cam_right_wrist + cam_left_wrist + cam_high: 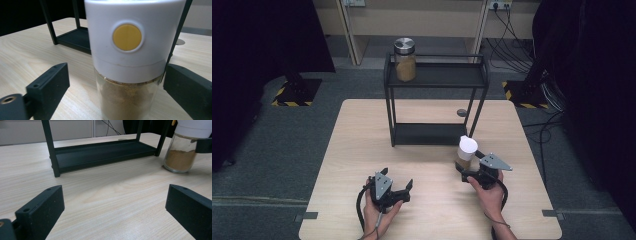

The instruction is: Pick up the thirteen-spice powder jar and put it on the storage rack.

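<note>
Looking down, high view: the person's right gripper (466,170) is sitting at the base of a glass spice jar with a white cap and brown powder inside (466,153), which is standing upright on the pale wooden table (357,145), just in front of the right leg of the black two-tier metal rack (435,100).
Left side, high view: the left gripper (403,187) is resting on the table near the front edge, jaws spread apart, nothing between them, well apart from the jar.
Top shelf, high view: a glass storage jar with a silver lid and tan contents (405,59) is standing at the shelf's left end.
Left gripper view: both black jaws are standing wide over bare wood; the spice jar (182,152) is showing far right, beside the rack's lower tray (105,153).
Right gripper view: the spice jar (128,65) is standing right between the jaws, a round yellow button (127,37) on its cap facing the camera.
Right jaws: they are flanking the jar; the left one is showing a gap, and at the right one I cannot tell whether it is touching the glass.
</note>
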{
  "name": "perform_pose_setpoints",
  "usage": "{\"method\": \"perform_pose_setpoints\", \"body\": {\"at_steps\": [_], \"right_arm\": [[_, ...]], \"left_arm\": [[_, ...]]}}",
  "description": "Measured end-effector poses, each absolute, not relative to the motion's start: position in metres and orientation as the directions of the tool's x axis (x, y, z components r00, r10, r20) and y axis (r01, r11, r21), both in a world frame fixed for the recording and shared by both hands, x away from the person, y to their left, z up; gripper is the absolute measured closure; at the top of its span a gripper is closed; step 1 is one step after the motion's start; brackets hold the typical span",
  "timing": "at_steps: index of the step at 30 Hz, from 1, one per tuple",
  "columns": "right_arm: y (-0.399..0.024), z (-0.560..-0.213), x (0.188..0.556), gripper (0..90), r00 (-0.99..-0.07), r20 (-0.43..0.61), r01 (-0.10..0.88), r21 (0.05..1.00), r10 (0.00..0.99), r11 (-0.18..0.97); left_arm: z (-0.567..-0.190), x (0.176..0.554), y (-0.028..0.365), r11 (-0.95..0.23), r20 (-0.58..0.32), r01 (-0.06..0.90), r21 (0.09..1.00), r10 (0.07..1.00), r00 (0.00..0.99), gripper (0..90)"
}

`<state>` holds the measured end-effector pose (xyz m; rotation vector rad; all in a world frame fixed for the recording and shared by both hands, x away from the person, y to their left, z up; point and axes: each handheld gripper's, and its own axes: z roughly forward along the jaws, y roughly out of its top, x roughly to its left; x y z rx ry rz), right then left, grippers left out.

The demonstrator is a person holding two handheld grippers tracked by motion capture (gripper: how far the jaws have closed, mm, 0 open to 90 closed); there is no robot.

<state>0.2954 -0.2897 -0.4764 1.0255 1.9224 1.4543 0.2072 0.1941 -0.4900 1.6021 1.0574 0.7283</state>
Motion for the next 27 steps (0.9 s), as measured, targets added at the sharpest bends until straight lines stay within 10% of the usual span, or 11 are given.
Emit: {"method": "perform_pose_setpoints", "body": {"at_steps": [27], "right_arm": [[-0.278,-0.481,0.295,30.3,-0.534,-0.005,0.241,0.958,0.845,0.158]], "left_arm": [[-0.49,0.207,0.194,-0.078,-0.048,0.272,0.959,0.902,0.429,1.4]]}}
